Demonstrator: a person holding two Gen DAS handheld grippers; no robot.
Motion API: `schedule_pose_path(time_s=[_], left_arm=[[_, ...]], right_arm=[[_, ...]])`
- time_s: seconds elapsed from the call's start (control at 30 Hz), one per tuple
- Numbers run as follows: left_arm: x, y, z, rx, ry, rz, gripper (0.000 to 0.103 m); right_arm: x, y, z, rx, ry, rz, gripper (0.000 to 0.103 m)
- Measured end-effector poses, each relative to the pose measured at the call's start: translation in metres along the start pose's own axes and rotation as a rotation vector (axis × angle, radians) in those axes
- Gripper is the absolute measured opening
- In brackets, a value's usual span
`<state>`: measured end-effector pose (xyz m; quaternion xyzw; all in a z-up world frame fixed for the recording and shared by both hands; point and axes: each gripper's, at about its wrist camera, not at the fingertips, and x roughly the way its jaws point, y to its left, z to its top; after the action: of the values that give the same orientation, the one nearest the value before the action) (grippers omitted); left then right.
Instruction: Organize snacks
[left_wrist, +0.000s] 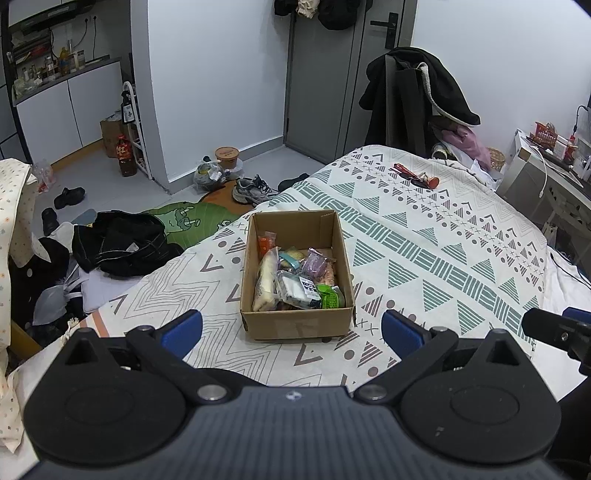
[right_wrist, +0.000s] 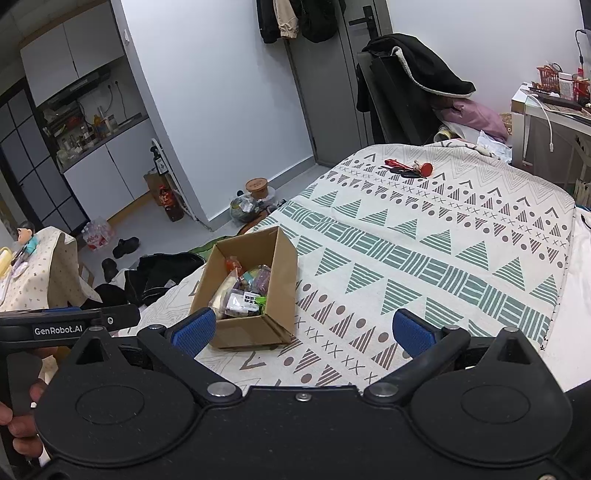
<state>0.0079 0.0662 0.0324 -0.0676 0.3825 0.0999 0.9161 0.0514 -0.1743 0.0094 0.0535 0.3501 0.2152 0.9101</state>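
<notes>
An open cardboard box (left_wrist: 297, 321) (right_wrist: 255, 332) stands on the patterned bedspread (left_wrist: 424, 251) (right_wrist: 424, 258). Inside lie several snack packets: a long pale one (left_wrist: 266, 280), a clear one with a black label (left_wrist: 299, 290) (right_wrist: 242, 301), a purple one (left_wrist: 316, 264), a green one (left_wrist: 330, 297) and an orange one (left_wrist: 266, 242). My left gripper (left_wrist: 291, 326) is open just short of the box's near wall, holding nothing. My right gripper (right_wrist: 303, 328) is open too, with the box near its left finger (right_wrist: 194, 330). The left gripper's body (right_wrist: 70, 325) shows in the right wrist view, held by a hand (right_wrist: 22, 424).
Red-handled items with keys (left_wrist: 415, 175) (right_wrist: 406, 168) lie at the far end of the bed. A chair draped with dark coats (left_wrist: 413, 103) (right_wrist: 406, 81) stands behind it. Black clothes (left_wrist: 118, 242), shoes (left_wrist: 253, 190) and bottles (left_wrist: 126, 155) litter the floor at left; a desk (left_wrist: 546, 170) is at right.
</notes>
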Motion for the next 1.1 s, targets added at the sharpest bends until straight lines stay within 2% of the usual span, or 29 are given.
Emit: schedule_pose_path(time_s=[1.1], left_arm=[[-0.0040,0.0038,-0.0025,-0.009,0.001,0.004,0.103]], right_arm=[[0.0009,-0.0006,-0.0002,-0.005,0.002,-0.004,0.103]])
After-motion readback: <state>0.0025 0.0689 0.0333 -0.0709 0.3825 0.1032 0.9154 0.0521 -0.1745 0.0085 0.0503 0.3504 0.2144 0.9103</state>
